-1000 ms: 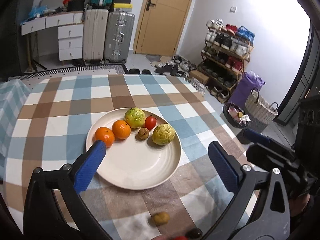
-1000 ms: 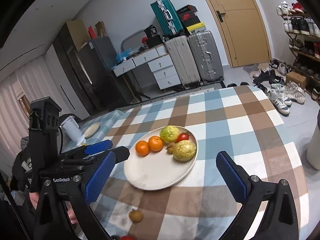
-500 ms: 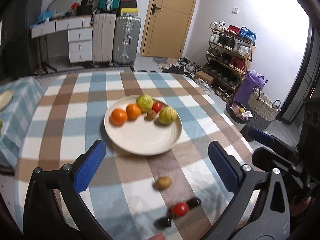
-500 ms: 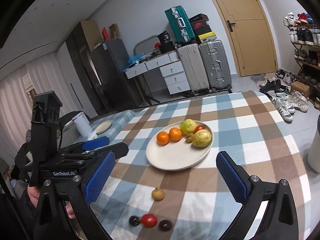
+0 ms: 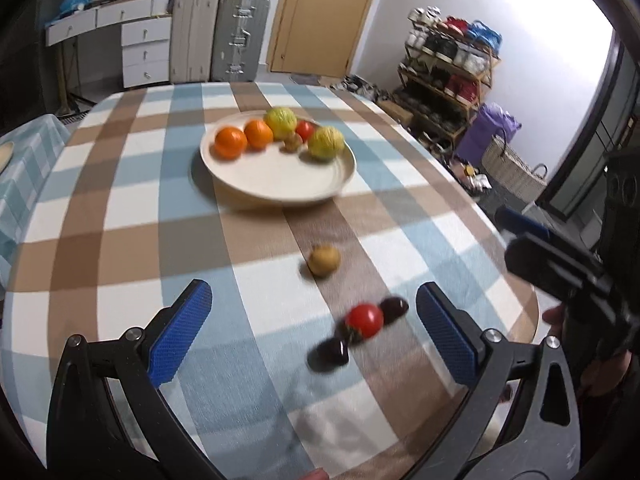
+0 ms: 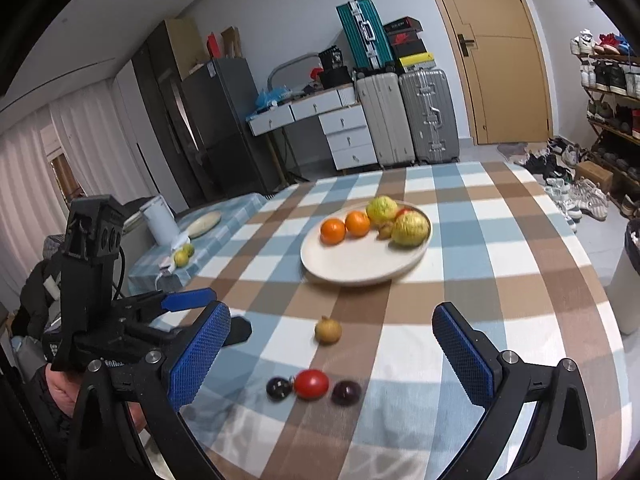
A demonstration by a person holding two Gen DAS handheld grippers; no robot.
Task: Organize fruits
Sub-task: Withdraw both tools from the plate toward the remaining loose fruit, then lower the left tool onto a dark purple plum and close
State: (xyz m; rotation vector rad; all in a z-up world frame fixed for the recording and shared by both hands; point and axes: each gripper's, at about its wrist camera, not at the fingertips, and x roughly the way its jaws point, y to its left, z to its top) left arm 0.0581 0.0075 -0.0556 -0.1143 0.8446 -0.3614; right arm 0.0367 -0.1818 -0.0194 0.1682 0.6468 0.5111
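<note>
A cream plate (image 5: 280, 178) (image 6: 352, 266) on the checked tablecloth carries two oranges (image 5: 231, 143), two yellow-green fruits (image 5: 326, 143), a small red tomato (image 5: 305, 129) and a small brown fruit (image 5: 292, 142). Nearer to me on the cloth lie a loose brown fruit (image 5: 324, 260) (image 6: 328, 331), a red tomato (image 5: 364, 319) (image 6: 311, 384) and two dark plums (image 5: 332, 354) (image 6: 346, 393). My left gripper (image 5: 312, 328) is open and holds nothing, hovering just above the loose fruits. My right gripper (image 6: 332, 356) is open too, empty, above the same fruits.
The table's rounded edge (image 5: 520, 280) lies to the right. A lower side table (image 6: 188, 248) at the left holds a white jug (image 6: 158, 220), a flat dish and some fruit. Suitcases (image 6: 408, 116), drawers and a shoe rack (image 5: 448, 64) stand beyond.
Both grippers have drawn back toward the near table edge and lowered. The plate now looks farther away, and the loose brown fruit, tomato and plums have come fully into view.
</note>
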